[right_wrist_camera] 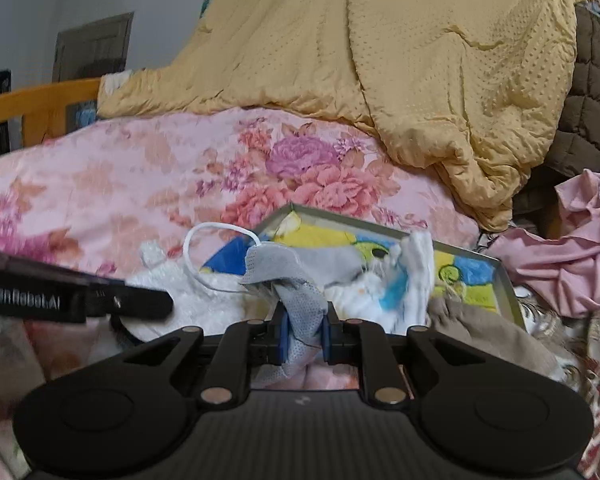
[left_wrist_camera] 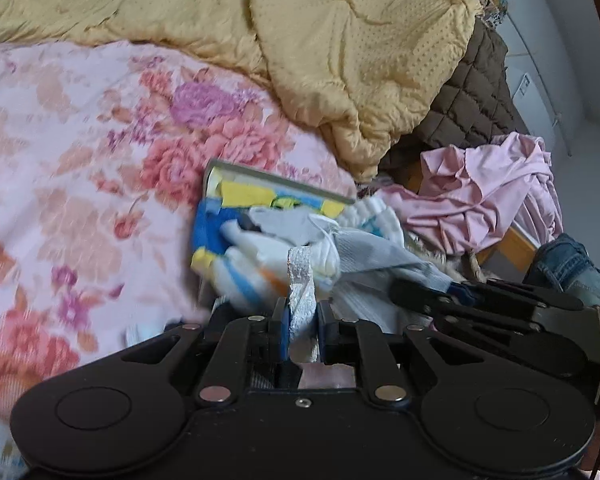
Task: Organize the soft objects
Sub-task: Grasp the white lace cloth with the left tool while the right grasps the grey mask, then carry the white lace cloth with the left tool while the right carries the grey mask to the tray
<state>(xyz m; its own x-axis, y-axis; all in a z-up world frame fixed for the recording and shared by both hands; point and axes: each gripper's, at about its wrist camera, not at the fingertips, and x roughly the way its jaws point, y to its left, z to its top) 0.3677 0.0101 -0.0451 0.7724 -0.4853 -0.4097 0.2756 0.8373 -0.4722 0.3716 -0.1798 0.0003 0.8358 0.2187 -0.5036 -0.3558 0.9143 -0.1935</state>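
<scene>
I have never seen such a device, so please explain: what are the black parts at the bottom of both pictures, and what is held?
Each black part is a hand-held gripper carried by a person, with a camera looking along its two fingers. One picture comes from the left hand-held gripper, the other from the right hand-held gripper. Both are shut on cloth: the left pinches a strip of white textured fabric, the right a grey mesh face mask with a white ear loop. They work over a pink floral bedspread, where a shallow tray with a blue and yellow picture holds small cloth items.
</scene>
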